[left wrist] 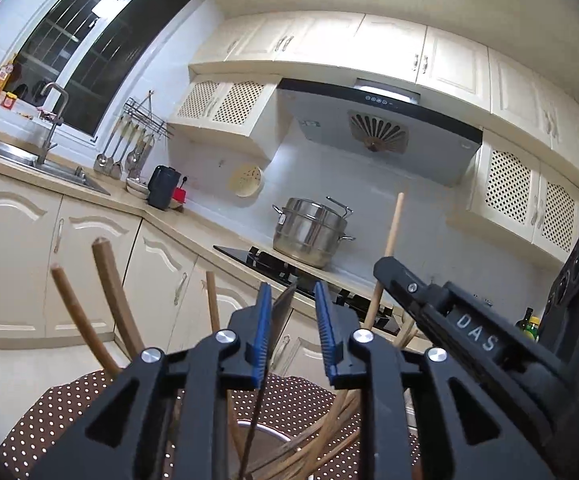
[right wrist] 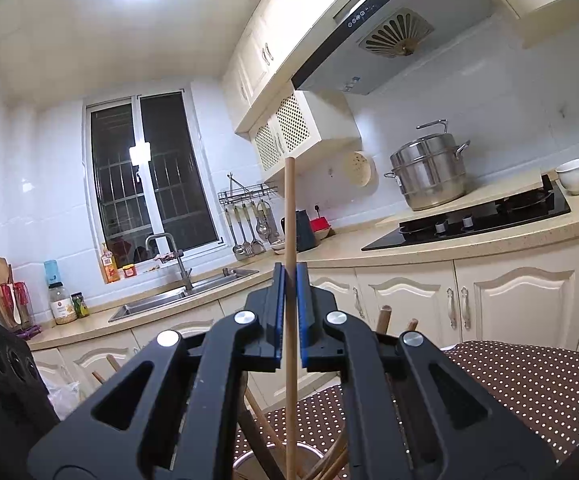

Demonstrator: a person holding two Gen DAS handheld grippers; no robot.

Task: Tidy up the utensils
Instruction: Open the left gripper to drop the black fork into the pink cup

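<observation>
Two grips here: right gripper (right wrist: 289, 280) clamps the upright pale wooden stick (right wrist: 289, 208); left gripper (left wrist: 291, 300), jaws narrowly parted around a thin dark blade (left wrist: 283, 306). Best lowered straight into the round metal holder (right wrist: 267, 454).

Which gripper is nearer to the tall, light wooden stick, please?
Right. The right gripper is clamped around the wooden stick, pads pressing its shaft. The left gripper sits apart beside it, jaws slightly open around a thin dark blade.
</observation>
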